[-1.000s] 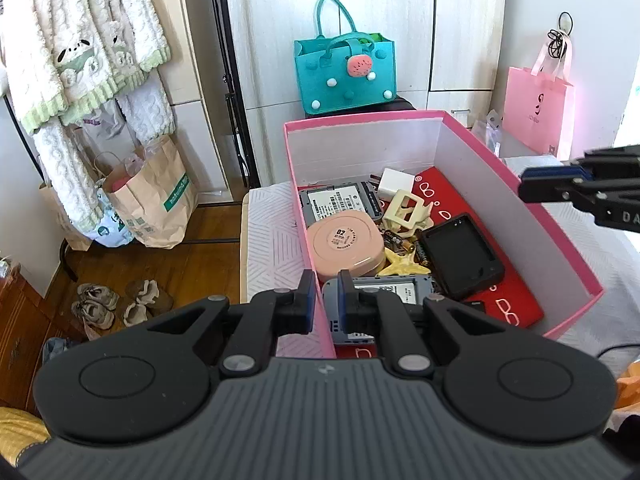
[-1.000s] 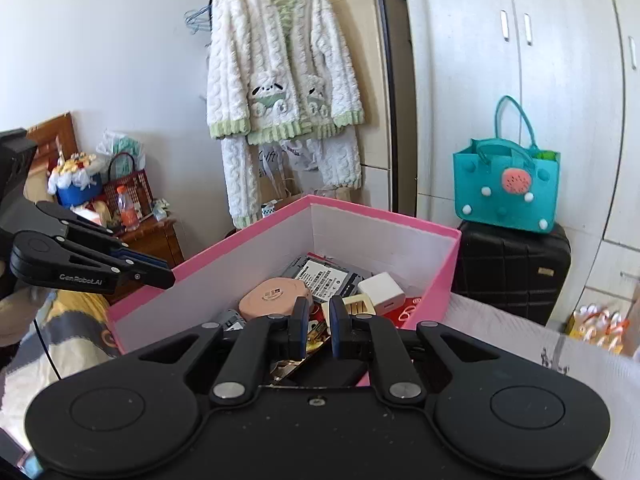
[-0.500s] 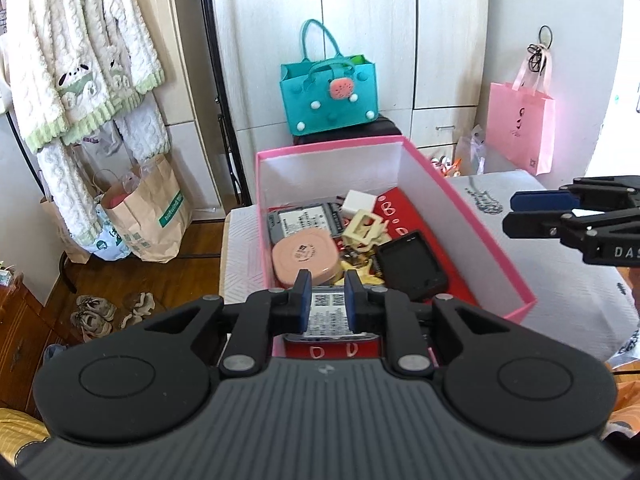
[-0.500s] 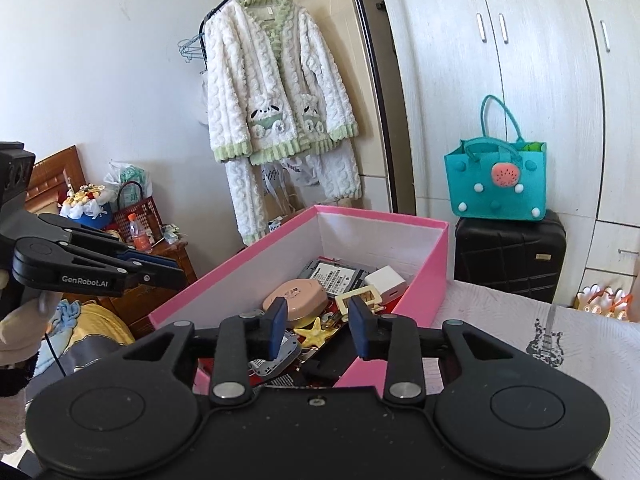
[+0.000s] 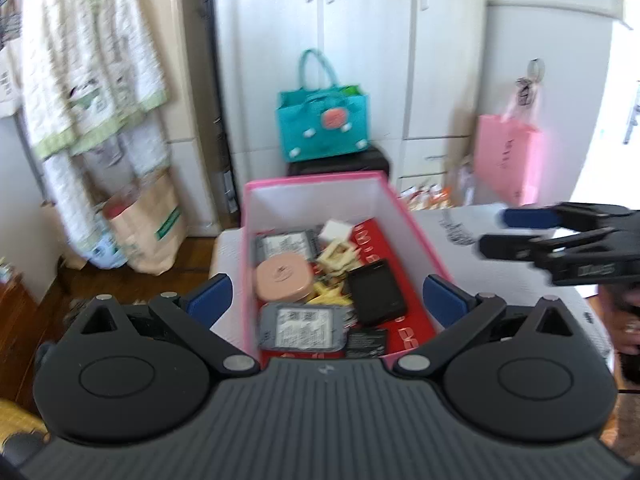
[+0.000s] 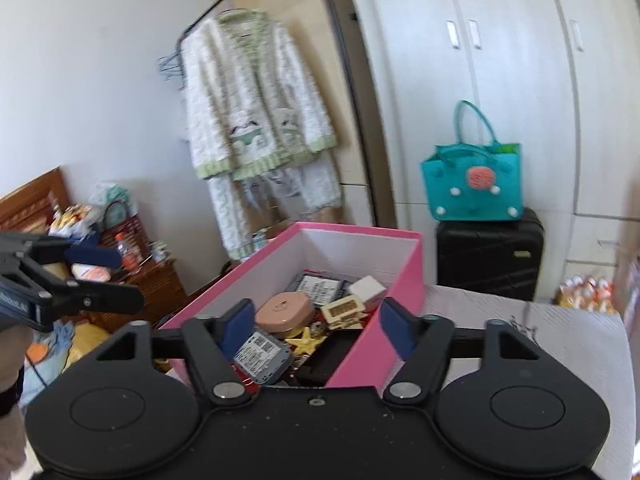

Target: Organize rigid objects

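- The pink box (image 5: 424, 240) sits on a white patterned cloth (image 5: 520, 292), its open top facing both cameras; I judge it the place where the hard items are gathered.
- Inside, on the red floor of the box, lie a gray drive (image 5: 302, 327) with its label up at the near end, a round peach case (image 5: 283, 278) behind it, a black phone (image 5: 375, 291) to the right, a cream clip (image 5: 338, 258), a yellow star (image 6: 308, 338), a second drive (image 5: 285, 245) and a white block (image 5: 335, 231) at the far wall. They lie flat and close together, some overlapping, so nothing sticks up over the rim.
- The left gripper (image 5: 326, 300) hangs above the near end of the box, its blue pads spread wide, wider than the box, holding nothing.
- The right gripper (image 6: 316, 326) is spread wide as well and empty, over the box's near corner; in the left view it appears side-on beside the box's right wall.
- With both empty above a filled box, the sorting looks nearly or wholly done.
- Around: a teal bag (image 6: 474, 180) on a black suitcase (image 6: 490, 256), a hanging cardigan (image 6: 256, 96), a pink paper bag (image 5: 508, 160).
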